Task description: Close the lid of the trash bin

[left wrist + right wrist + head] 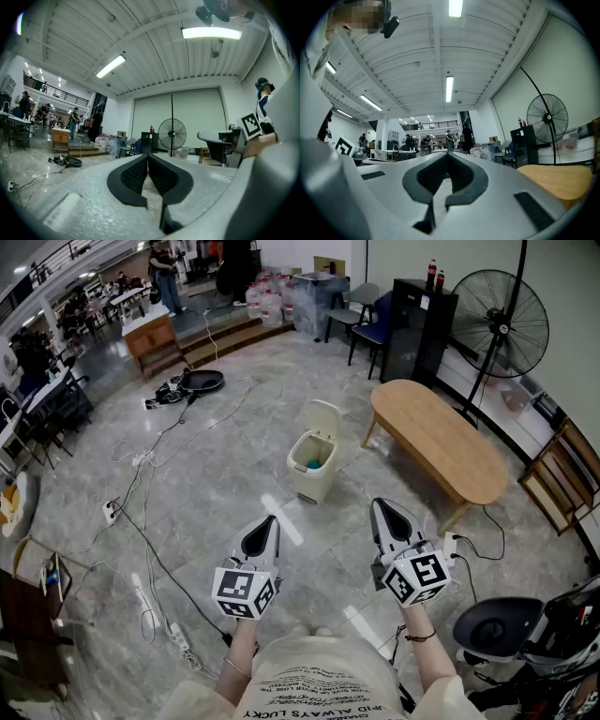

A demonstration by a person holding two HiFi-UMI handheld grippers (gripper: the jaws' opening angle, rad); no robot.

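head view: high, steeply down on floor (206, 484), left hand-held gripper (270, 519) and right hand-held gripper (377, 504) close below | left gripper view: low, level along its jaws, facing far fan (172, 133) | right gripper view: near level along its jaws, bench (558, 180) at right | shared: fan in all three; bench in head and right

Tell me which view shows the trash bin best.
Head view: the trash bin stands whole on the floor, lid up, a blue item inside. Neither gripper view shows it at all.
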